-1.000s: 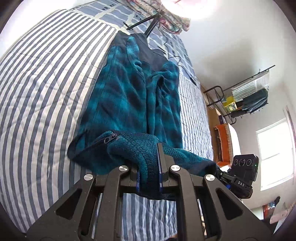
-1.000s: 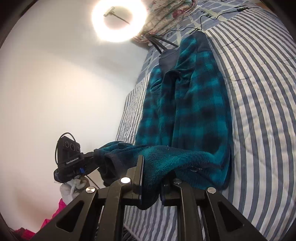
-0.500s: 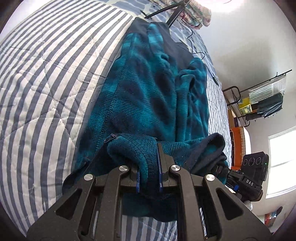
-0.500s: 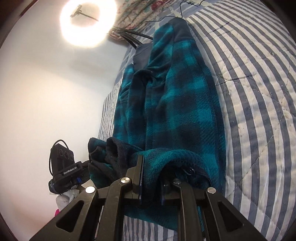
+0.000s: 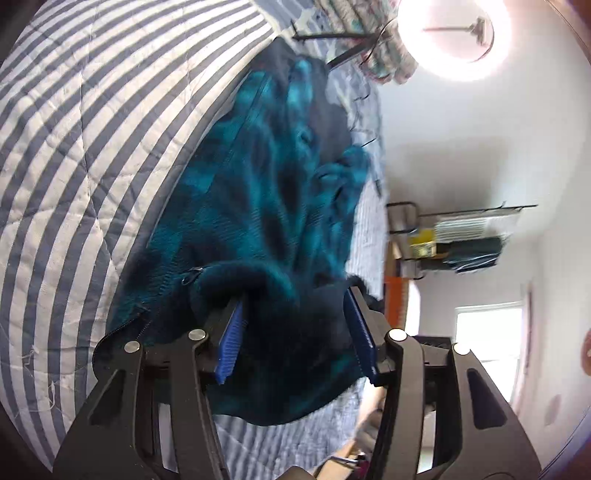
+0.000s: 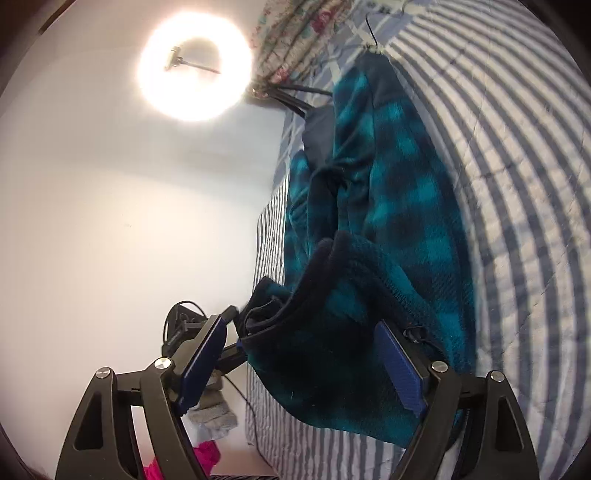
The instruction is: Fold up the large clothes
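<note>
A teal and navy plaid fleece jacket (image 5: 266,199) lies lengthwise on the striped bed (image 5: 74,147), its near hem folded back onto itself. My left gripper (image 5: 295,332) is open, its blue pads either side of the folded hem, which lies loose between them. In the right wrist view the jacket (image 6: 399,206) stretches away up the bed (image 6: 524,177). My right gripper (image 6: 303,362) is open wide, with the folded hem resting between the fingers. The other gripper's camera body (image 6: 177,332) shows at the left.
A ring light (image 6: 195,66) on a stand and a floral cloth (image 6: 295,33) are at the far end of the bed. A metal rack with clothes (image 5: 465,236) stands by the wall beyond the bed's edge. Pink and grey cloth (image 6: 210,432) lies on the floor.
Both grippers have opened and let go of the jacket's hem, which they carried forward over the body. The hem now lies folded on the jacket.
</note>
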`<action>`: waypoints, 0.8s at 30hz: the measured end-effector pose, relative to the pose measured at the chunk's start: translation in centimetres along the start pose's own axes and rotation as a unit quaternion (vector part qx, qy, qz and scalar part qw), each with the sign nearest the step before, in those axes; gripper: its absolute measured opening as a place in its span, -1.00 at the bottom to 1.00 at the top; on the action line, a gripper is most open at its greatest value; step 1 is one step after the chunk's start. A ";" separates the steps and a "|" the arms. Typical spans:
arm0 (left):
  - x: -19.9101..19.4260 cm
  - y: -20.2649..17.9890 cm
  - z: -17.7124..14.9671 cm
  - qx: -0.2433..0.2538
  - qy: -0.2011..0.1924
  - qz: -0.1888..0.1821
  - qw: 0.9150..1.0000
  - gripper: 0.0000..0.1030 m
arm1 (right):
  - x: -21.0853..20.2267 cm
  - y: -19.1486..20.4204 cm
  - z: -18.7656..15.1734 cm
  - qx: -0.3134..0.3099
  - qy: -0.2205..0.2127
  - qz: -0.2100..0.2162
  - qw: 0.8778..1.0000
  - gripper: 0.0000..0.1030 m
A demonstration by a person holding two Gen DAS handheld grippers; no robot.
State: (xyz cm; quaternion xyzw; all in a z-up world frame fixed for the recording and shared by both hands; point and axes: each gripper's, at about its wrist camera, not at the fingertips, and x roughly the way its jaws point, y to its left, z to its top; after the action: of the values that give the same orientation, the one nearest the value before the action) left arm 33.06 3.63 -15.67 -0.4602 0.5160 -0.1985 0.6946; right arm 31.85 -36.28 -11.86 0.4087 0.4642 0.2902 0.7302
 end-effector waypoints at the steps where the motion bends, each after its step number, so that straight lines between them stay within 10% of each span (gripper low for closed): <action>1: -0.6 -0.3 0.1 0.005 -0.006 -0.003 1.000 0.02 | -0.5 0.3 0.0 -0.011 -0.004 -0.008 1.000 0.57; 5: -3.0 -2.2 0.3 0.068 -0.023 0.017 0.997 0.02 | -2.1 2.1 -0.9 -0.074 -0.005 -0.043 0.996 0.21; 9: -3.7 -4.3 -1.4 0.216 -0.046 0.113 0.969 0.02 | -1.2 4.7 -3.1 -0.166 0.029 -0.086 0.982 -0.17; 14: -1.8 -3.3 -2.3 0.296 -0.033 0.161 0.941 0.02 | -0.4 5.2 -3.9 -0.237 0.009 -0.196 0.952 0.06; 24: 1.3 0.1 -3.2 0.289 0.031 0.152 0.945 -0.37 | -1.1 -0.2 -3.7 -0.204 0.057 -0.201 0.957 -0.09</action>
State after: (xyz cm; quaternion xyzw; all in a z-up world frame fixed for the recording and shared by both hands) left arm 30.70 1.35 -16.55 -0.1498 0.5215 -0.2449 0.8035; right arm 27.99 -36.01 -12.42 0.1324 0.5082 0.2488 0.8138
